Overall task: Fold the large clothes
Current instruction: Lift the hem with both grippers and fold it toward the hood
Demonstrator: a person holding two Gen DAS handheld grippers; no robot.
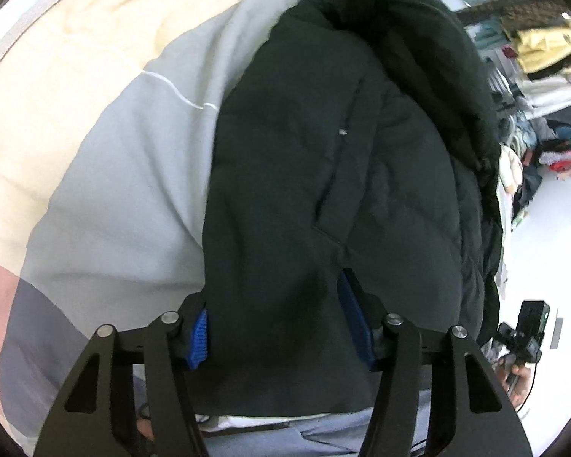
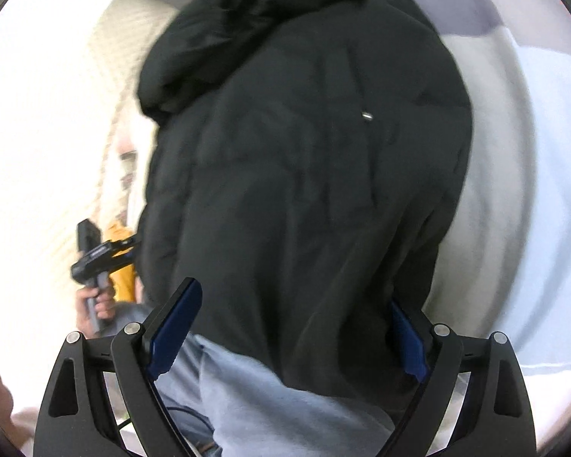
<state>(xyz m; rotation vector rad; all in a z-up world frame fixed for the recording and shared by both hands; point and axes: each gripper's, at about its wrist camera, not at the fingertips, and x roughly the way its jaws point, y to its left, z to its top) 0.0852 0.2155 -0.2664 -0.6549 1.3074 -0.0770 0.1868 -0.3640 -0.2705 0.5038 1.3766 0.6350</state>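
My left gripper (image 1: 274,331) straddles hem of black padded jacket (image 1: 323,160), blue pads (image 1: 198,339) flanking cloth; firm pinch or not, cannot tell. My right gripper (image 2: 289,339) spread wide over jacket's (image 2: 304,160) other lower edge, left pad clear of fabric, nothing grasped. Jacket lies hood-away on bed's pale patchwork cover (image 1: 125,190). Heaped clothes (image 1: 544,57) in background beyond bed.

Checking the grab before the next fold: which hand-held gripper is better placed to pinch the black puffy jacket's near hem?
Left. The left hand-held gripper has both blue pads close against the black puffy jacket hem. The right hand-held gripper stands wider, its left pad clear of the fabric.
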